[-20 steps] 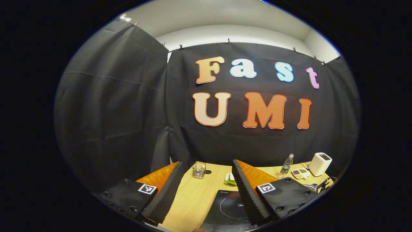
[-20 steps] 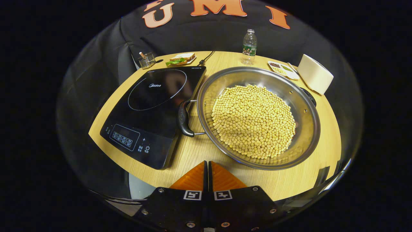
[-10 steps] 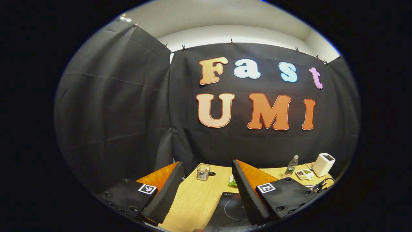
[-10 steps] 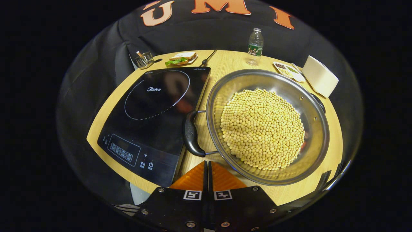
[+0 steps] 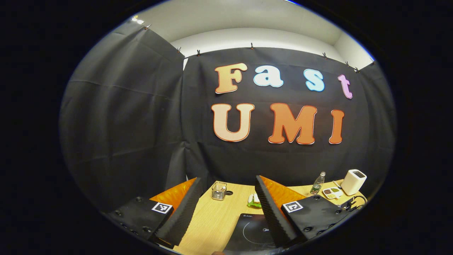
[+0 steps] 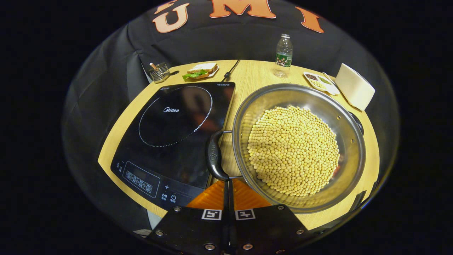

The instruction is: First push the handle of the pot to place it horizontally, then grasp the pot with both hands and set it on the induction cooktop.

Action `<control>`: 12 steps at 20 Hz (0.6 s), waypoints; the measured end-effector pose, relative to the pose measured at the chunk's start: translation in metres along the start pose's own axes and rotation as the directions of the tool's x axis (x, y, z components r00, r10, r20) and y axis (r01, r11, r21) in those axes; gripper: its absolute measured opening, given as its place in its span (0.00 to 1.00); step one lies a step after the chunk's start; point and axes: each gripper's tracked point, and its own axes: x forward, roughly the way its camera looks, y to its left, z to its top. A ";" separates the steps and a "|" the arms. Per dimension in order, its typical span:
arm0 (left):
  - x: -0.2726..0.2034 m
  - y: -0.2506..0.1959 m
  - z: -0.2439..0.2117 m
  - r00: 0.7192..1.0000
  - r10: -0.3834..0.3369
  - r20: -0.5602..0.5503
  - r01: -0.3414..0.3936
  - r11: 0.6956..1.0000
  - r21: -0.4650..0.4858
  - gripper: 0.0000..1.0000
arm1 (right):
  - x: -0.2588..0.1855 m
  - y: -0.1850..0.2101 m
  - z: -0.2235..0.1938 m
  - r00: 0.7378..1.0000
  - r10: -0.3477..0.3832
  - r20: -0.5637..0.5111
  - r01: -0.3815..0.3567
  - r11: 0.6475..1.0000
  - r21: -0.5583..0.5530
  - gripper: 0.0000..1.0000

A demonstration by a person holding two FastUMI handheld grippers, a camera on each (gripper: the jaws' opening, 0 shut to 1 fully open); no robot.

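- Pushing the handle (image 6: pixel 213 156) is judged to be the step in hand: the pot (image 6: pixel 299 147), filled with pale round beans (image 6: pixel 293 150), sits on the tabletop (image 6: pixel 254 72) just to the right of the induction cooktop (image 6: pixel 173 132), not on it.
- The right hand-held gripper (image 6: pixel 228 184) is seen with its fingers pressed together and nothing between them, its tips right at the near end of the handle; whether contact is made cannot be told.
- A slow, level sideways push with the closed tips is advised, so that the pot is turned and not tipped, and no beans are spilled.
- The left hand-held gripper (image 5: pixel 226 198) is held wide and empty, raised over the tabletop; it should be kept off the cooktop surface.
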 end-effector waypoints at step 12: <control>0.012 0.003 -0.006 1.000 -0.002 -0.017 0.002 1.000 0.001 0.98 | 0.010 0.007 0.017 1.000 0.018 0.014 -0.018 1.000 0.001 0.00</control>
